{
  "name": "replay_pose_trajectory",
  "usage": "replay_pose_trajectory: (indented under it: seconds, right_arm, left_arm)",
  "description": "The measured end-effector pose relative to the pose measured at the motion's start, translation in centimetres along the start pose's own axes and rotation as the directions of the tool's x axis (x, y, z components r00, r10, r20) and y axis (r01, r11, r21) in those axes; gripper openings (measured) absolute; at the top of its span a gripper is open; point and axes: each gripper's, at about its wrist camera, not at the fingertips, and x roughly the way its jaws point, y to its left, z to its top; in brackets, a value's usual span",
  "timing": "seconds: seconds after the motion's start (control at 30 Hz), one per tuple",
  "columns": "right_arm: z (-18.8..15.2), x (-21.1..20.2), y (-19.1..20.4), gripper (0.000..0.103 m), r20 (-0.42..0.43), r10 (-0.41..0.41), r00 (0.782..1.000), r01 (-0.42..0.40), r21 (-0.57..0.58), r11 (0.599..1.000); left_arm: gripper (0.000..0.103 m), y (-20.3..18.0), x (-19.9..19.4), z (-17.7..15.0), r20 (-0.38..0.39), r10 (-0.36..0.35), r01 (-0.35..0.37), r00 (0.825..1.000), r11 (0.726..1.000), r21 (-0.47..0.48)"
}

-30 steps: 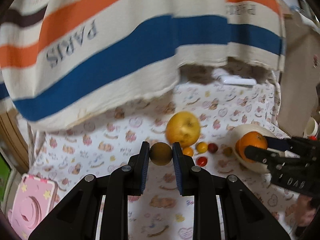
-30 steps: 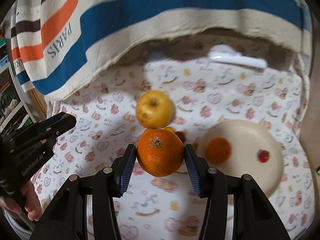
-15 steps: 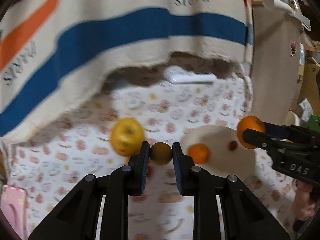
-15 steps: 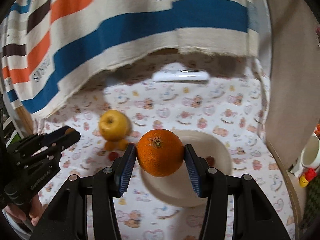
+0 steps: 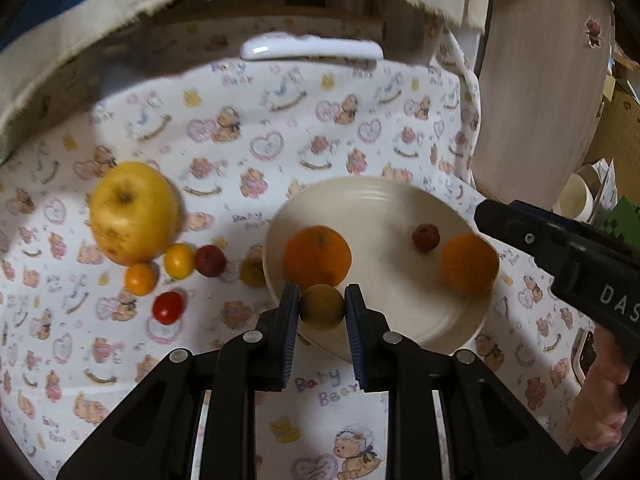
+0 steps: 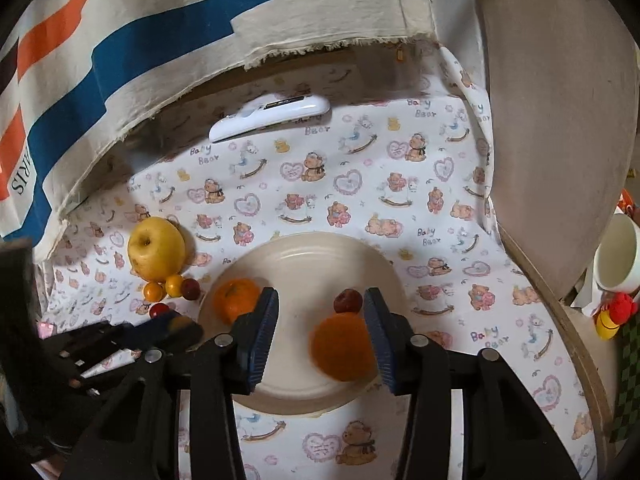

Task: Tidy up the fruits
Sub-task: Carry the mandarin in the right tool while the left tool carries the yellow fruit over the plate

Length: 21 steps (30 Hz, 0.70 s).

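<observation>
My left gripper (image 5: 322,308) is shut on a small yellow-green fruit (image 5: 322,306) above the near rim of the cream plate (image 5: 372,200). On the plate lie a tangerine (image 5: 318,256) and a small dark red fruit (image 5: 426,237). My right gripper (image 6: 320,328) is open above the plate (image 6: 300,252); a blurred orange (image 6: 344,346) is loose by its right finger, free of the pads. A yellow apple (image 5: 132,212) and several small tomatoes (image 5: 178,261) lie on the cloth left of the plate.
A white remote (image 6: 270,116) lies at the back under a hanging striped cloth (image 6: 120,40). A wooden panel (image 6: 560,120) stands at right, with a white cup (image 6: 616,256) and a red-yellow toy (image 6: 614,314) beyond it. The surface has a bear-print cover (image 6: 400,184).
Both grippers moved right and down to the plate. The right gripper opened and let go of the orange. The left still holds its small fruit.
</observation>
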Motion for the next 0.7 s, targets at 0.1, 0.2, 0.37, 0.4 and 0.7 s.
replay_pose_trajectory:
  seconds: [0.1, 0.2, 0.37, 0.4, 0.7]
  right_arm:
    - [-0.2, 1.0, -0.2, 0.047, -0.035, -0.018, 0.999, 0.018, 0.000, 1.000]
    - [-0.3, 1.7, -0.6, 0.047, -0.059, -0.017, 0.998, 0.019, 0.023, 1.000]
    - [-0.5, 2.7, -1.0, 0.047, -0.091, -0.038, 0.995, 0.041, 0.033, 0.999]
    - [-0.6, 3.0, -1.0, 0.047, -0.099, -0.041, 0.994, 0.044, 0.033, 0.998]
    - [-1.3, 4.1, -0.6, 0.034, -0.159, -0.030, 0.987, 0.034, 0.021, 0.999]
  left_arm:
    - [0.022, -0.1, 0.3, -0.3, 0.006, -0.015, 0.015, 1.000, 1.000, 0.011]
    - [0.022, -0.3, 0.4, -0.5, 0.013, -0.040, 0.039, 0.999, 0.999, 0.025]
    - [0.022, -0.7, 0.9, -0.8, 0.003, -0.056, 0.055, 0.998, 0.997, 0.046]
    - [0.022, -0.7, 1.1, -0.9, 0.000, -0.055, 0.055, 0.998, 0.997, 0.046]
    - [0.022, 0.0, 1.9, -1.0, -0.005, -0.046, 0.047, 0.999, 0.998, 0.037]
